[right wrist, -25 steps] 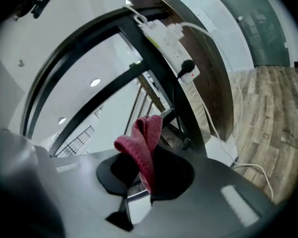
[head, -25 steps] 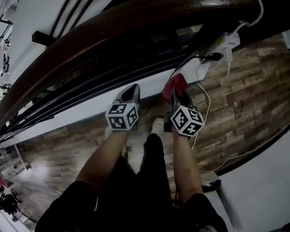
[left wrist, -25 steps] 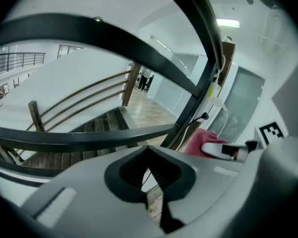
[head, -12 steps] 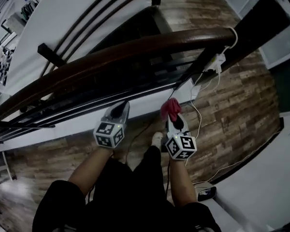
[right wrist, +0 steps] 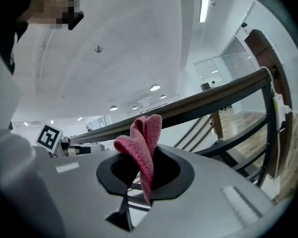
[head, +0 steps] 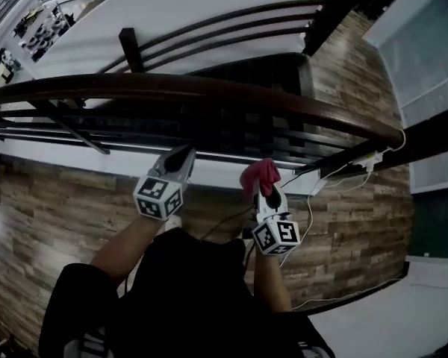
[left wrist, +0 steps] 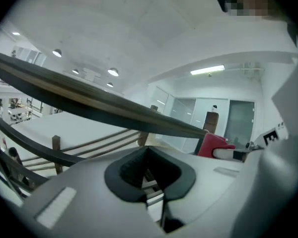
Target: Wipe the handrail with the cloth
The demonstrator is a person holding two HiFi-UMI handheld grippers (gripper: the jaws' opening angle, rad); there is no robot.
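Each claw carries a cube of black-and-white square markers (head: 158, 197), with no words on it. The dark wooden handrail (head: 209, 89) runs lengthwise from left to right, dipping at its right end, where a white cable (head: 358, 164) hangs over the plank floor (head: 60, 207). Black bars (head: 134, 136) lie beneath it. The right claw (head: 261, 186) is clamped on the red cloth (head: 260, 174), which sticks up toward the handrail without touching it. The left claw (head: 184, 158) is closed and empty, just beside the right one.

left gripper (head: 185, 155): fingers together | right gripper (head: 265, 192): fingers clamping cloth (head: 258, 174) | forearms extended, parallel
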